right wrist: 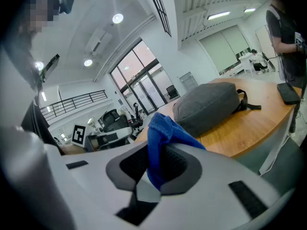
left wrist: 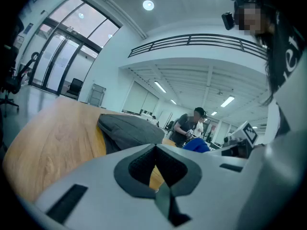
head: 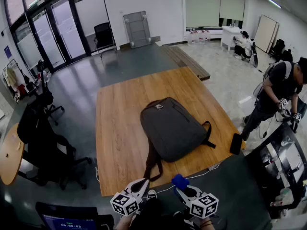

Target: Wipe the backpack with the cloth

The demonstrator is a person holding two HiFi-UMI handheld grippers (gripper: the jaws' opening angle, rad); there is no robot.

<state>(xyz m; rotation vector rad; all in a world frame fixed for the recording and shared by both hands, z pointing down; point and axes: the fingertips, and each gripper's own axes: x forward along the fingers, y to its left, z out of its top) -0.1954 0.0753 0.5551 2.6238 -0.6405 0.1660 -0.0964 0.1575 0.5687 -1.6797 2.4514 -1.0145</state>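
A dark grey backpack [head: 172, 127] lies flat on the wooden table [head: 120, 123], its straps trailing toward the near edge. It also shows in the left gripper view as the backpack [left wrist: 129, 129] and in the right gripper view as the backpack [right wrist: 208, 107]. My right gripper [head: 181, 186] is shut on a blue cloth [right wrist: 162, 143], which sticks up between its jaws; the cloth [head: 180, 181] shows just off the table's near edge. My left gripper [head: 142, 185] is shut with nothing in it, beside the right one. Both are held short of the backpack.
A black phone [head: 236, 143] lies at the table's right edge. Black office chairs [head: 45, 152] stand to the left. A person [head: 276, 92] stands at the right by a desk [head: 283, 171]. A white cable [head: 201, 172] hangs along the near edge.
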